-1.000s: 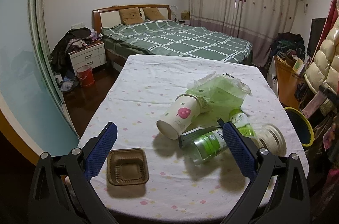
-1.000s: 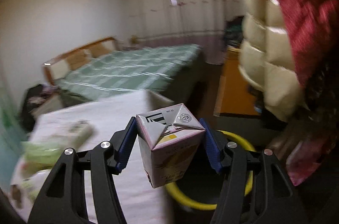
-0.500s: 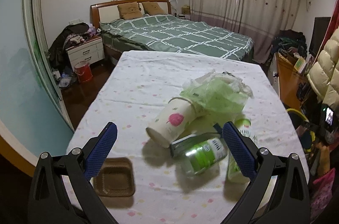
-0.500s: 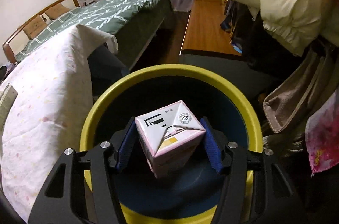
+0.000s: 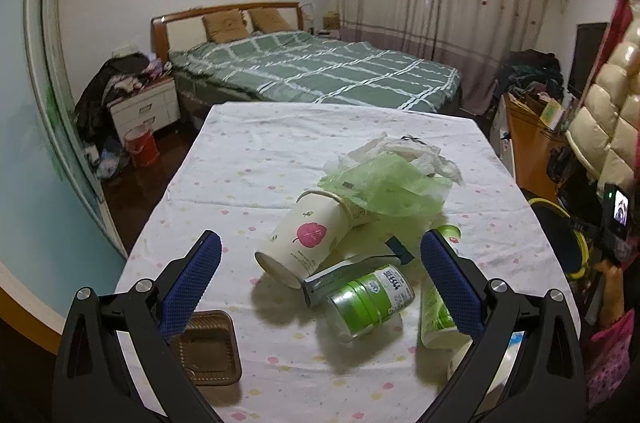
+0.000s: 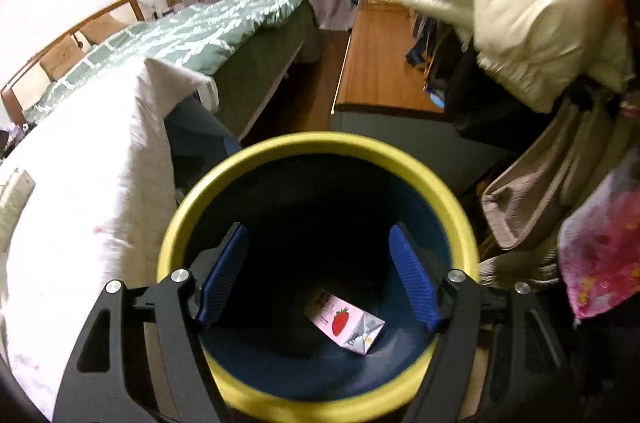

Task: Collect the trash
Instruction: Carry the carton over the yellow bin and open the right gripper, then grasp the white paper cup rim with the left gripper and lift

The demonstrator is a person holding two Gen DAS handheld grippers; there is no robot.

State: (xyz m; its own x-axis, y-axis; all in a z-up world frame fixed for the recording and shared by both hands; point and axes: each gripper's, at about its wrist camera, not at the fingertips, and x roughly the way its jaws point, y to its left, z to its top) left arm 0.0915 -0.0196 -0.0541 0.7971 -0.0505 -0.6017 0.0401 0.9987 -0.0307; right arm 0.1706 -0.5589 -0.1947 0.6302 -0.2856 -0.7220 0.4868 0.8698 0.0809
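In the right wrist view my right gripper (image 6: 318, 267) is open and empty over a dark blue bin with a yellow rim (image 6: 320, 145). A pink strawberry milk carton (image 6: 344, 321) lies on the bin's bottom. In the left wrist view my left gripper (image 5: 320, 271) is open and empty above the table (image 5: 248, 151). Between its fingers lie a tipped paper cup (image 5: 304, 241), a green-labelled can (image 5: 370, 299) and a flat grey packet (image 5: 340, 273). A green plastic bag (image 5: 388, 185) and a second green container (image 5: 438, 315) lie beside them. A brown plastic tray (image 5: 208, 347) sits at the front left.
The bin (image 5: 560, 235) stands on the floor off the table's right edge. A wooden cabinet (image 6: 380, 63) and hanging coats (image 6: 520, 3) crowd its right side. A bed (image 5: 312, 71) lies beyond the table, with a nightstand (image 5: 144, 107) and a red bucket (image 5: 140, 147) to the left.
My right gripper swung from the table over the bin, opened and let the milk carton fall in. My left gripper shifted slightly right and forward over the trash.
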